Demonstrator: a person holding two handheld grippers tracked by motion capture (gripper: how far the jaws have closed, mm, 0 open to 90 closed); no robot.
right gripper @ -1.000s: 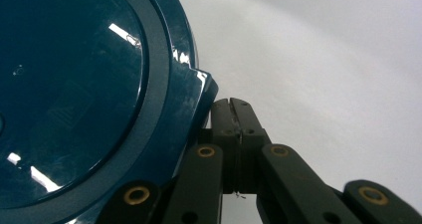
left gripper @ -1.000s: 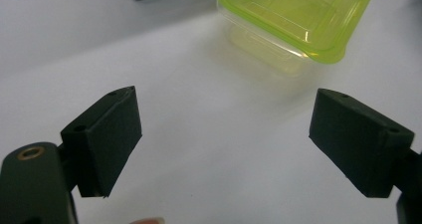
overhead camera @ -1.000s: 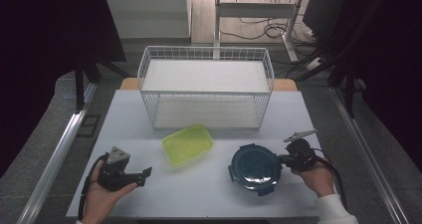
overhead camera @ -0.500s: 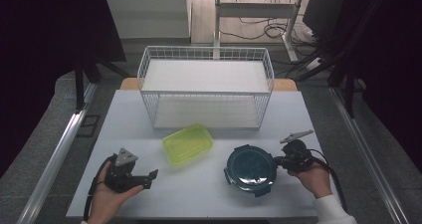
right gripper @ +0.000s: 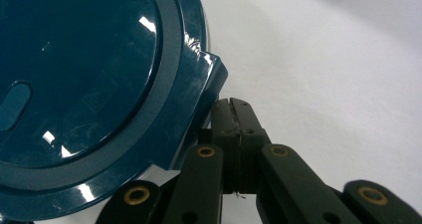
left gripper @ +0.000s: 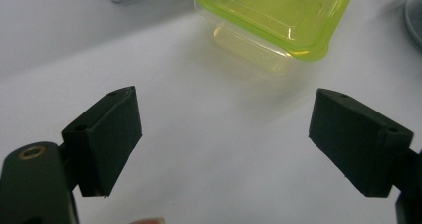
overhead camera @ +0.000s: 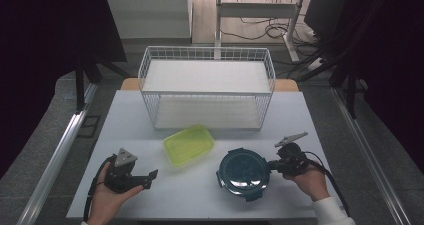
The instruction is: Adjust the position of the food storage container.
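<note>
A white worktop [overhead camera: 130, 115] is seen from above. A white wire basket [overhead camera: 207, 87] stands at the far edge of it, in the middle. A green box [overhead camera: 189, 144] made of clear plastic lies in front of the basket, near the middle of the worktop. A round dark blue lid [overhead camera: 243, 171] lies flat closer to the near edge, a little toward the right side and apart from the green box.

The left gripper [overhead camera: 150, 178] is held in the left hand [overhead camera: 107, 202] near the near left corner of the worktop. Its jaws are spread wide apart, and nothing is held between them. In the left gripper view, the left gripper [left gripper: 224, 144] is pointed at the green box [left gripper: 273, 17], which lies ahead of it and is not touched.

The right gripper [overhead camera: 272, 163] is held in the right hand [overhead camera: 310, 180] by the near edge, toward the right side. In the right gripper view, the jaws of the right gripper [right gripper: 233, 115] are pressed flat together with nothing between them. Their tips are right beside a square tab on the rim of the lid [right gripper: 74, 84]. Whether the tab is touched cannot be told.
</note>
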